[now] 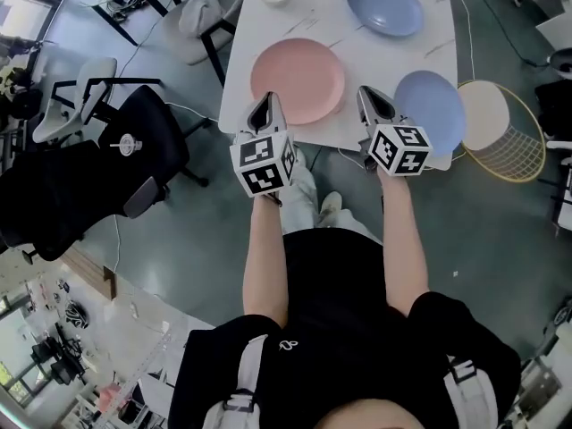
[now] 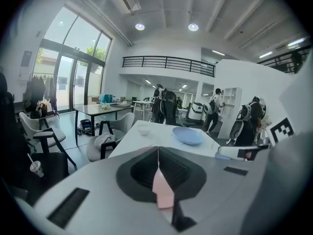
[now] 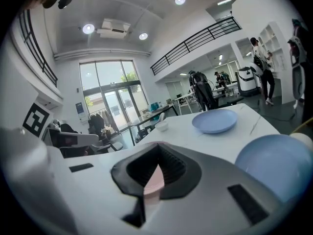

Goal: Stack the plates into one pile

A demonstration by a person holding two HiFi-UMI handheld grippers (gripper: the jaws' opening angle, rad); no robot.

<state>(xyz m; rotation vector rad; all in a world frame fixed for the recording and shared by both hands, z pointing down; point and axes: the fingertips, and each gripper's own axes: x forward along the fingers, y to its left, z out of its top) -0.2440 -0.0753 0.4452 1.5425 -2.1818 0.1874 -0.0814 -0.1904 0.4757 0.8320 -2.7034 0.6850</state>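
The right tool [image 1: 374,96], jaws together and empty like the left tool [image 1: 267,101], could knock the nearer blue plate [image 1: 431,110] off the table [image 1: 340,25] corner.

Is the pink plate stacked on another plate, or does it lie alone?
Alone. The pink plate lies flat on the white table, apart from the far blue plate and the near blue plate.

bright daylight from tall windows, ceiling spotlights, fisheye warping with dark vignetted corners
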